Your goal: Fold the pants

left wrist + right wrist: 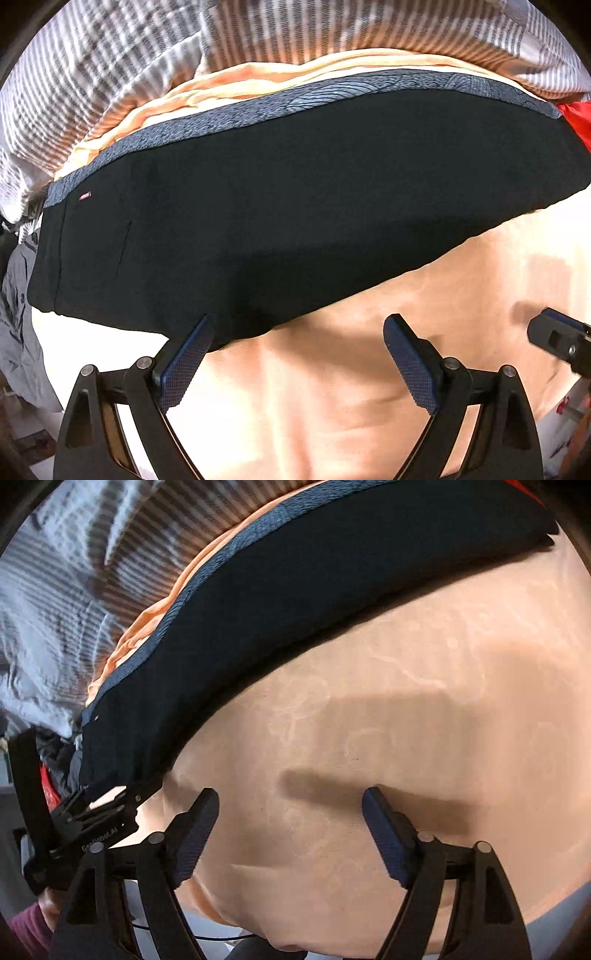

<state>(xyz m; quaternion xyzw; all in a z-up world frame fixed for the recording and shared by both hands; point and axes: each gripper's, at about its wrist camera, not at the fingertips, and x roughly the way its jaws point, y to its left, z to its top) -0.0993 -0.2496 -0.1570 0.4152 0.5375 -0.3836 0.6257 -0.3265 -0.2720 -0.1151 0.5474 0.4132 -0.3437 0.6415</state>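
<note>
Black pants (295,206) are lying folded into a long band on the peach sheet (369,387), against a blue patterned cloth (332,92) and a striped blanket (110,74). Just short of their near edge, the left gripper (297,354) is hanging wide open, holding nothing. Beside it, the right gripper (291,830) is gaping over bare sheet, empty, the pants lying beyond its fingertips.

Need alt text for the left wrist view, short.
Folded black fabric pants lie across a peach-coloured sheet, a blue patterned cloth showing along their far edge and striped grey-and-white bedding behind. The left gripper points down at the sheet with its fingers open and empty; part of the right gripper shows at the right edge.
</note>
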